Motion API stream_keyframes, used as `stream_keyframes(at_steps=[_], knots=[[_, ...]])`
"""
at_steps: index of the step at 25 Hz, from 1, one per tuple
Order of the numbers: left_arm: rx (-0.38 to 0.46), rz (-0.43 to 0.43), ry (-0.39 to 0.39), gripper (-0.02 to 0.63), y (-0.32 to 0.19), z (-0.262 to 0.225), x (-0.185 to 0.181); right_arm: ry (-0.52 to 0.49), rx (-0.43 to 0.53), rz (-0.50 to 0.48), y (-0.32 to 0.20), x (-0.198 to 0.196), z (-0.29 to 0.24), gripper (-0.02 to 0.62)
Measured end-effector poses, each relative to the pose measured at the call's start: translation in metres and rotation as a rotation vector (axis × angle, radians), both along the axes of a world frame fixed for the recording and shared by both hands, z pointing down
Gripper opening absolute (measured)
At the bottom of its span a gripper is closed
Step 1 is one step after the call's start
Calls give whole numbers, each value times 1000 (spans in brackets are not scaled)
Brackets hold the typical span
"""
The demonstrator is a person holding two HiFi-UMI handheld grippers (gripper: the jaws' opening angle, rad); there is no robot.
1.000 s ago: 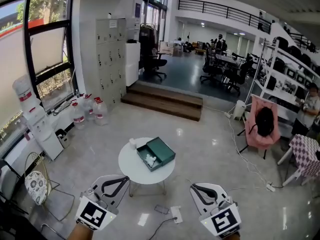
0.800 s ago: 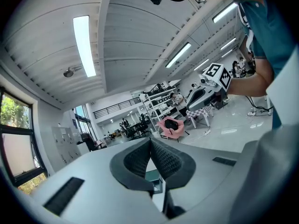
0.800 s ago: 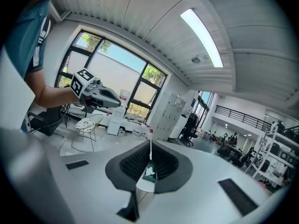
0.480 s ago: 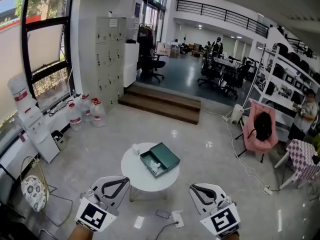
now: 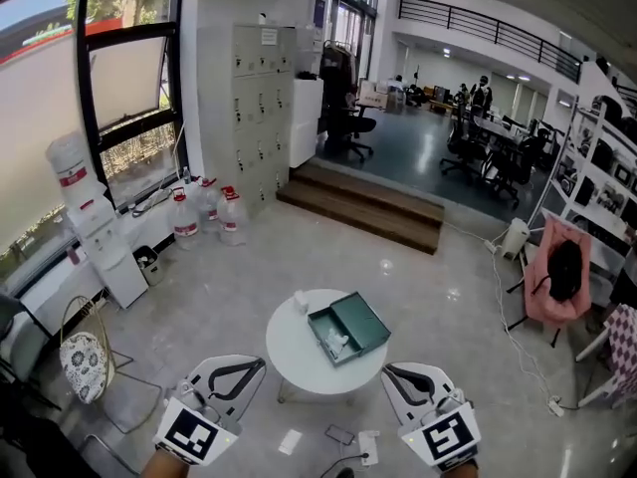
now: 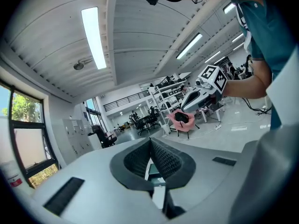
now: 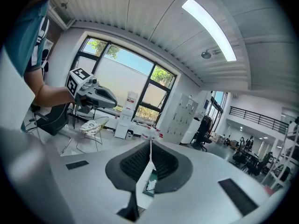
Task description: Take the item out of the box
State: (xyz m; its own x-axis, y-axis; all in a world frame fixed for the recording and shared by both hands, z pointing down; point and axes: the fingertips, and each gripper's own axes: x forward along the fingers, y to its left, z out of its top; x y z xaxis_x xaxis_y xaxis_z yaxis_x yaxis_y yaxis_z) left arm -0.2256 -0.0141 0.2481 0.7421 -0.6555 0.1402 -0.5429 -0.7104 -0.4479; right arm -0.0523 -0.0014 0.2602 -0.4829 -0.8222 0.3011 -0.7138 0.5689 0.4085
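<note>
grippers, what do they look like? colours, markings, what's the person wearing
The left gripper and right gripper match: white moulded shells, black jaw frames, black ribbed pads, and a rear cube with black-and-white square markers. The person wears a teal short sleeve.

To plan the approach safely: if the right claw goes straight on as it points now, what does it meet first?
Probably the open green box on the round white table, seen beyond the shut right claw; depth is unclear.
</note>
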Motion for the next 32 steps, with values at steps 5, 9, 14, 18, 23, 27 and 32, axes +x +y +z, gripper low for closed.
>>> stream_keyframes(at_steps=[5, 9, 14, 18, 23, 27, 32], knots=[[-18, -66, -8, 18, -60, 3, 64, -15, -18, -77, -74, 56, 4, 41], [-24, -112, -3, 20, -93, 5, 114, -17, -14, -128, -117, 102, 6, 41], [-22, -151, -29, 20, -124, 7, 169, -54, -41, -159, -156, 154, 8, 41], [-24, -164, -42, 18, -148, 7, 210, -53, -20, -175, -183, 194, 9, 41], [-28, -145, -57, 19, -169, 10, 253, -66, -10, -178, -200, 232, 11, 41], [-29, -116, -53, 18, -199, 11, 292, -79, -15, -146, -218, 268, 13, 41], [-25, -51, -48, 19, -241, 9, 329, -71, -27, -96, -245, 298, 14, 41]])
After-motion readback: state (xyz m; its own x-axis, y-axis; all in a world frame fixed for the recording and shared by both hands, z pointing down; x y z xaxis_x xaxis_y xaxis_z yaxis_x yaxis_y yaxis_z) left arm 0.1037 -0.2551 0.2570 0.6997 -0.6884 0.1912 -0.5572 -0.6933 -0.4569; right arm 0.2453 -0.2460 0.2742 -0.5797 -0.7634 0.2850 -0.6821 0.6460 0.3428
